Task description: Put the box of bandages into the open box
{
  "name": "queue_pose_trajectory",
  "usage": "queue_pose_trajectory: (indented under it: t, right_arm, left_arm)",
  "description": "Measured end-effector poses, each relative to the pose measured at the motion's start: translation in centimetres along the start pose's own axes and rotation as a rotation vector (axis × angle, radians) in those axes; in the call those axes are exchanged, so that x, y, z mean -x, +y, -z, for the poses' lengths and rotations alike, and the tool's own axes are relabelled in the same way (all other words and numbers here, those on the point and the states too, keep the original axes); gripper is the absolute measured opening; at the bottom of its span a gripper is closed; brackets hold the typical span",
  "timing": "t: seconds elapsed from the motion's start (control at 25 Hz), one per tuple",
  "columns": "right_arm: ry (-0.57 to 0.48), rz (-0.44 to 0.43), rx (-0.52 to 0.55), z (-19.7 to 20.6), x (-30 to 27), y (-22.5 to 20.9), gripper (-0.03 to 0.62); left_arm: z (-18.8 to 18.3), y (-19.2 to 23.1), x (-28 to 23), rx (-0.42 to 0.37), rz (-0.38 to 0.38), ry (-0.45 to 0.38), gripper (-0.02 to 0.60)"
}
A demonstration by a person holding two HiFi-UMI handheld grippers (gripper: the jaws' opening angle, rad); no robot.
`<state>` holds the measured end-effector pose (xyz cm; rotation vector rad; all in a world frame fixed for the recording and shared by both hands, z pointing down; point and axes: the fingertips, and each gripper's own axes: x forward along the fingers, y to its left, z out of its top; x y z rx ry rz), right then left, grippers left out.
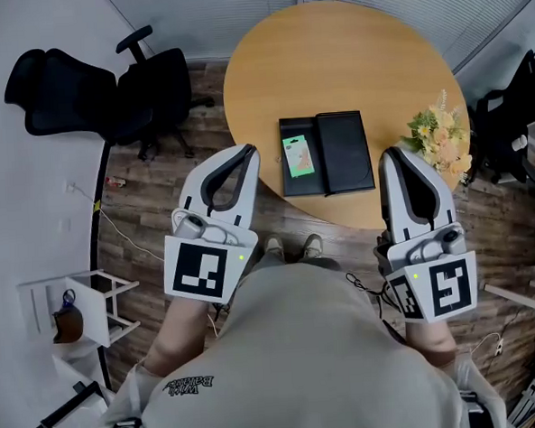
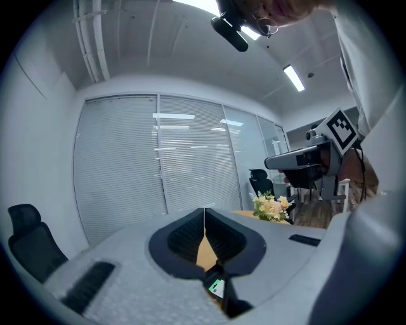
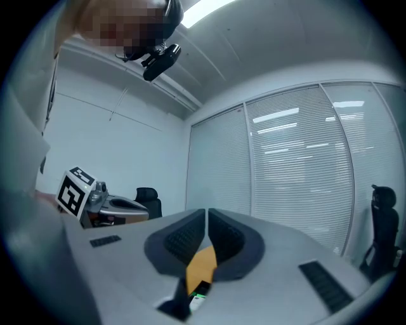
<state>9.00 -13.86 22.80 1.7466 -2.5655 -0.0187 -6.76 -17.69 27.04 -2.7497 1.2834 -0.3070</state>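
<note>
The green and white box of bandages lies flat on the left half of an open black box, which sits near the front edge of the round wooden table. My left gripper hovers level just left of the black box, its tips pressed together with nothing between them. My right gripper floats at the black box's right, also shut and empty. A sliver of the bandage box peeks below the shut jaws in the left gripper view, and the bandage box shows the same way in the right gripper view.
A bunch of pale flowers stands at the table's right edge, close to the right gripper. A black office chair is on the floor to the left, and a small white shelf stands at lower left. Blinds cover the far walls.
</note>
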Motion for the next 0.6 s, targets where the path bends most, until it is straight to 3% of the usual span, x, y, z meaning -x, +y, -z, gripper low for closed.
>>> queue_pose_trajectory:
  t: [0.32,0.6]
  right_arm:
    - [0.004,-0.005,0.007,0.1,0.2,0.2,0.038]
    - [0.011,-0.028,-0.048,0.7,0.0,0.5,0.038]
  left_arm:
    - [-0.2,-1.1,0.1,-0.006,0.028,0.008,0.024]
    - [-0.1,-1.1,0.1,0.000,0.032,0.012,0.024]
